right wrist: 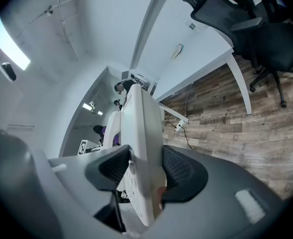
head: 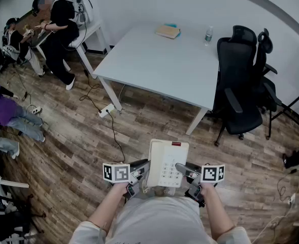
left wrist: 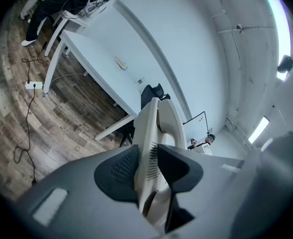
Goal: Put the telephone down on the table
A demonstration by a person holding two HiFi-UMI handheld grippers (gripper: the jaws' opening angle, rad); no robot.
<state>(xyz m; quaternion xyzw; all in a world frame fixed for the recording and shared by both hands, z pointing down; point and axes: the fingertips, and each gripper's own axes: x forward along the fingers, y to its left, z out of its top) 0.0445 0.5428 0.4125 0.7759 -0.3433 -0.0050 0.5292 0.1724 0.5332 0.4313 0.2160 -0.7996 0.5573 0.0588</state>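
The fingers of the left gripper are clenched on the left edge of the telephone, their dark ribbed pads pressing on either face of its cream body. The fingers of the right gripper grasp the opposite edge in the same way, one pad on the keypad side and one on the underside. Held between the two, the telephone hangs in the air just in front of the person's chest, keypad up, with a small red label at its far edge and the handset lying along its left side. Each gripper carries its cube with square markers, one outboard on the left and one on the right, and a hand holds each tool from behind. Below the telephone is the wood-plank floor; it is well apart from the white counter, which stands ahead. A tan book and a small bottle sit near the counter's far edge. Two black office chairs stand at its right end. A white power strip with a dark cable lies on the floor near the counter's near-left leg. At the far left a person in black sits at another desk.
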